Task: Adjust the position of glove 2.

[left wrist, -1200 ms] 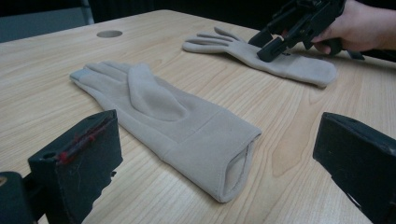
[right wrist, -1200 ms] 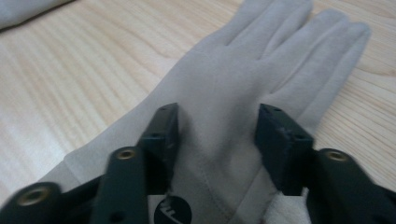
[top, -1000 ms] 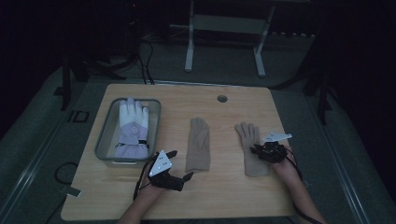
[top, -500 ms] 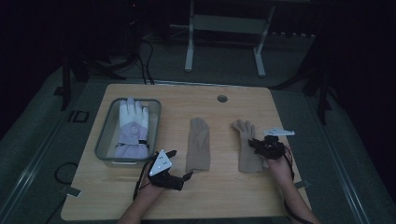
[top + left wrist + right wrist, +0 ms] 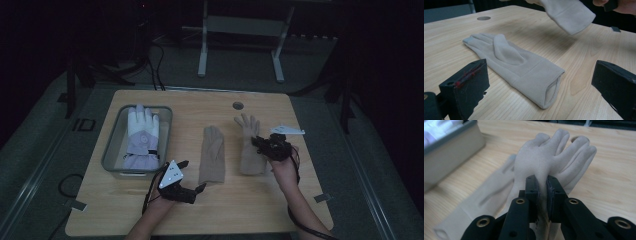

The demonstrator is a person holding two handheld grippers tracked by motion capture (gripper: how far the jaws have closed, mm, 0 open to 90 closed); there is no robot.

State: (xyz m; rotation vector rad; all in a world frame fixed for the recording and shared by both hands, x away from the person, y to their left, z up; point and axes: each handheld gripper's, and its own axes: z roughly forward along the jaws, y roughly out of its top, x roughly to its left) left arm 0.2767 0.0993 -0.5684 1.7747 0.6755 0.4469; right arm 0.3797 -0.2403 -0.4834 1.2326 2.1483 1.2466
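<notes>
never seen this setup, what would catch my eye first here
The right gripper pinches a beige glove and holds it off the table. Its twin, the second beige glove, lies flat mid-table before the open left gripper, and a white glove sits in the grey bin at left.

A: High view, lighting?
B: Dim overall. Room beyond the table (image 5: 200, 210) nearly black; tabletop evenly lit, muted, no glare.

A: Left gripper view?
B: Brighter. Flat glove (image 5: 514, 67) sharp; soft shadow on the wood beneath the raised glove (image 5: 569, 15); near jaws blurred.

A: Right gripper view?
B: Bright. Pinched glove sharp; tray (image 5: 451, 152) at far left and the glove lying flat out of focus.
</notes>
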